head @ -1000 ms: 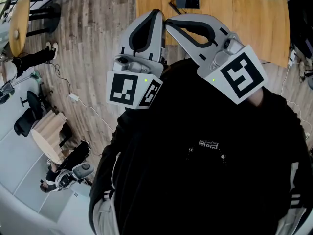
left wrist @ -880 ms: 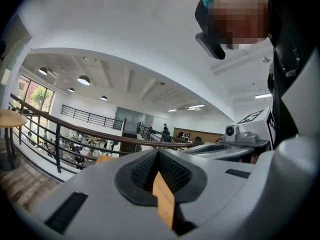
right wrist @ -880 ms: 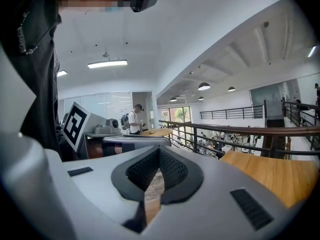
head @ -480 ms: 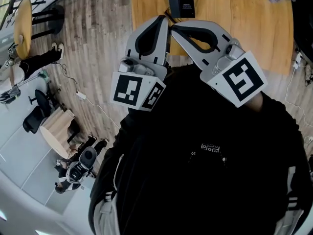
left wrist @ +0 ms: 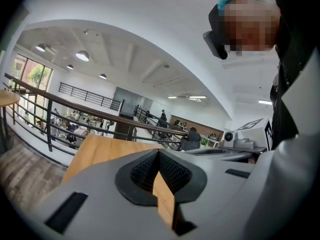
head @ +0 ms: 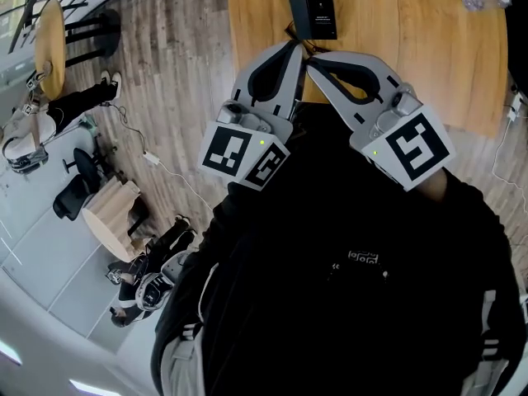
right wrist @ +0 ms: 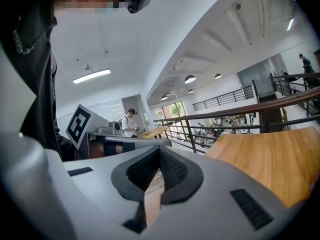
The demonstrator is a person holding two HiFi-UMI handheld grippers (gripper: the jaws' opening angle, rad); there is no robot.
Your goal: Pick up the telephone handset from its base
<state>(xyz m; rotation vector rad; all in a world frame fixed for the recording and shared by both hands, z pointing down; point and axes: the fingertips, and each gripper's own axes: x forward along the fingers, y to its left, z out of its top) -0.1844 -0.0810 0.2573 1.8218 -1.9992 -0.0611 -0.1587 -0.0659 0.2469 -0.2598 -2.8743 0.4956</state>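
The telephone (head: 312, 8) lies at top centre of the head view on the wooden table (head: 429, 48), its long axis running up the frame, directly above both gripper tips. The left gripper (head: 294, 48) and right gripper (head: 313, 61) are closed and empty, side by side, and the left tip looks slightly nearer.

We counted two grippers, the left gripper (head: 295, 46) and the right gripper (head: 313, 60). Two marker cubes rode on them, the left marker cube (head: 246, 155) and the right marker cube (head: 410, 149). One long wooden table (head: 412, 48) carried one black telephone (head: 312, 8) and one clear bottle (head: 483, 0). On the floor to the left we counted one round wooden table (head: 45, 35), one black office chair (head: 70, 195) and one pale wooden stand (head: 111, 213). We could make out one seated person (head: 153, 275) there; other figures were too small to count.
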